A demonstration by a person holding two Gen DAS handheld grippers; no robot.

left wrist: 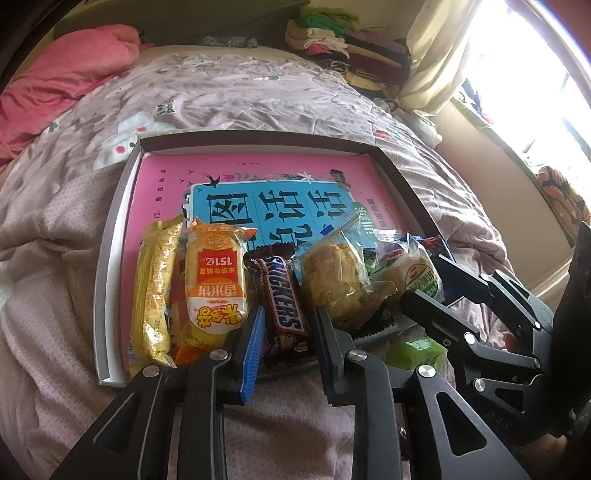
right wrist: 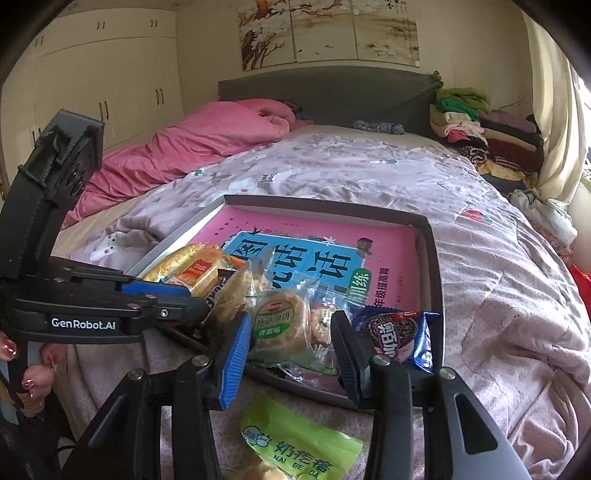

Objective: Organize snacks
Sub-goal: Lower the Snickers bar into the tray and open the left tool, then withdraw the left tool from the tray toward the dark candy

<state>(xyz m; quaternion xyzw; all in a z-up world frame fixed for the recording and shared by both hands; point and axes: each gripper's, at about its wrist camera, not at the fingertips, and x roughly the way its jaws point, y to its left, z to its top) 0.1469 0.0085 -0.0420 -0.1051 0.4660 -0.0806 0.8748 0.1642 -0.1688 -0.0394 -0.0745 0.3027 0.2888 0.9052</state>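
A bed (right wrist: pixel 369 177) is filling the room, a floral quilt (left wrist: pixel 240 96) lying over it and a pink duvet (right wrist: pixel 207 140) bunching at 10 o'clock. A grey headboard (right wrist: pixel 325 96) is standing at 12 o'clock, three paintings (right wrist: pixel 328 29) hanging above it. Folded clothes (right wrist: pixel 480 125) are piling at 2 o'clock. Cream wardrobes (right wrist: pixel 103 81) are lining the wall at 10 o'clock. Daylight is glaring through a window (left wrist: pixel 535 74) at 2 o'clock, beside a cream curtain (left wrist: pixel 436 55).

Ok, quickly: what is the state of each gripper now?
Left gripper: jaws open, Snickers bar between them, not pressed.
Right gripper: jaws around the round biscuit packet; gripping or not cannot be told.
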